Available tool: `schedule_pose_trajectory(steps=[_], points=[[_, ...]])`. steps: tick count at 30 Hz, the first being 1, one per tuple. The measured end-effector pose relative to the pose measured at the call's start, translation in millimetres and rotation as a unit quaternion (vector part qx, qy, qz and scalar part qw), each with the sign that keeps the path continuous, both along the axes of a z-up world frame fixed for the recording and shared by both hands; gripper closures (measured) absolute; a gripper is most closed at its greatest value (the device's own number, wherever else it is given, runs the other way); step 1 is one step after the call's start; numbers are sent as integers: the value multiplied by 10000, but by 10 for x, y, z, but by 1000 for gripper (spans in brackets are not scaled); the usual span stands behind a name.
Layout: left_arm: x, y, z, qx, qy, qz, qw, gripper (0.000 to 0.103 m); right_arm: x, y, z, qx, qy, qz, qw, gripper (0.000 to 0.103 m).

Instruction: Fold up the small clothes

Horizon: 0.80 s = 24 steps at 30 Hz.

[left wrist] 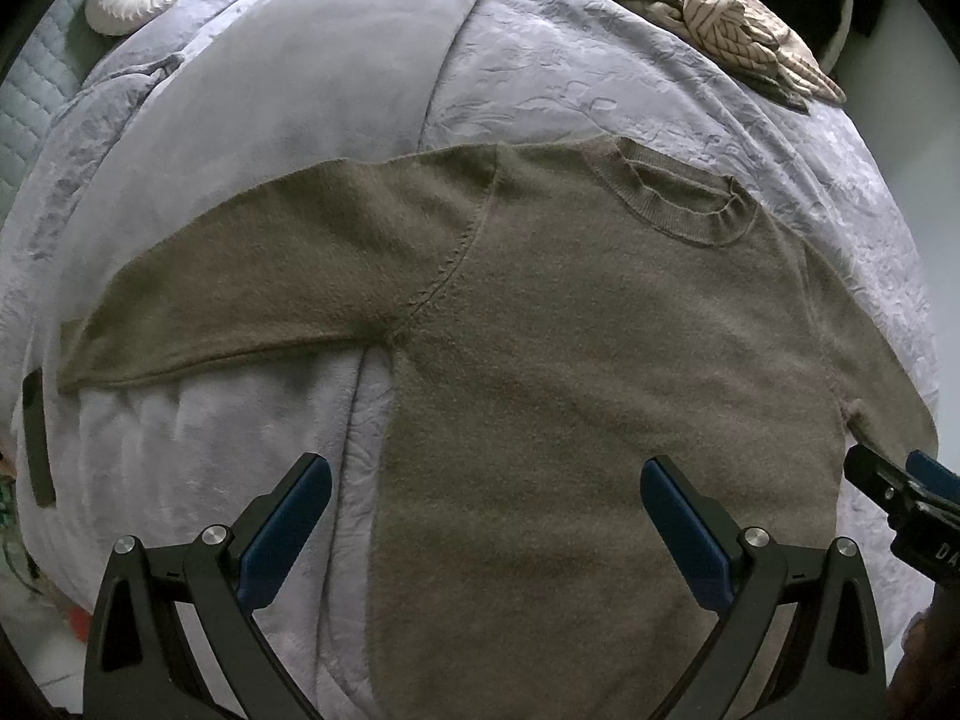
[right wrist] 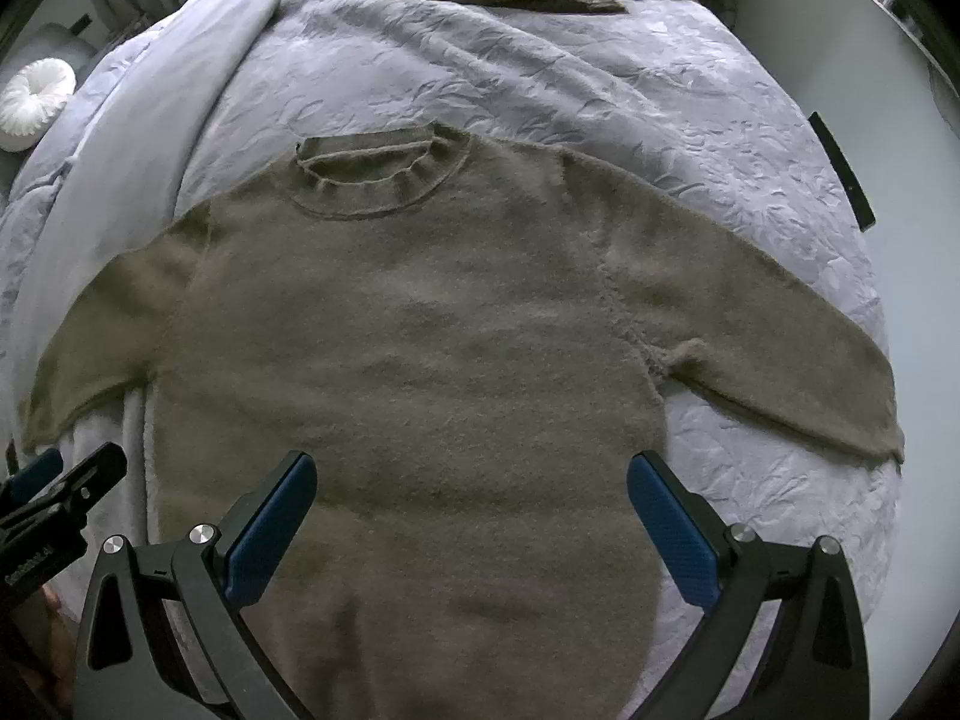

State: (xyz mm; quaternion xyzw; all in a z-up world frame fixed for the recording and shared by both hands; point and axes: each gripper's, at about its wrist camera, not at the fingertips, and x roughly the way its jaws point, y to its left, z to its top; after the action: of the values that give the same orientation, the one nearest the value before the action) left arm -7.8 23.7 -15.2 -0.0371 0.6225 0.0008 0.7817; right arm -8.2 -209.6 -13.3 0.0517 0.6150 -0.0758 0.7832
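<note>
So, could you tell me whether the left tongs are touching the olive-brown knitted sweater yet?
Cannot tell. The left wrist view shows the left tongs open over the olive-brown knitted sweater, but their height above it is unclear.

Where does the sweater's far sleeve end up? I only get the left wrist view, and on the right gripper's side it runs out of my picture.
Observer: In the right wrist view that sleeve lies stretched straight out from the sweater, flat on the bedspread, and its end is near the bed's edge.
Operator: Is it smooth all the way along?
Observer: Not quite. There is a small bunched lump where the sleeve meets the body at the armpit.
Operator: Is the right gripper holding anything? I only see a corner of it.
Observer: No. The right gripper is open, with its fingers spread wide over the sweater's lower body and nothing between them.
</note>
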Motion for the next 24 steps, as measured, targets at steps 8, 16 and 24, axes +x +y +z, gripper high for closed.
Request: schedule_pose_trajectory(steps=[8,16,24], points=[[1,60,-18,-53,-63,0,10000,0,10,16,-61,43,29,-145,9999,0],[-33,214,-73,-117,-25,97,9999,0,-11,110,-106,366,-18,-193,9991,0],[-104,468,-141,-380,-60,274,9989,0,20,480,-185,543,39,241,9982,0]])
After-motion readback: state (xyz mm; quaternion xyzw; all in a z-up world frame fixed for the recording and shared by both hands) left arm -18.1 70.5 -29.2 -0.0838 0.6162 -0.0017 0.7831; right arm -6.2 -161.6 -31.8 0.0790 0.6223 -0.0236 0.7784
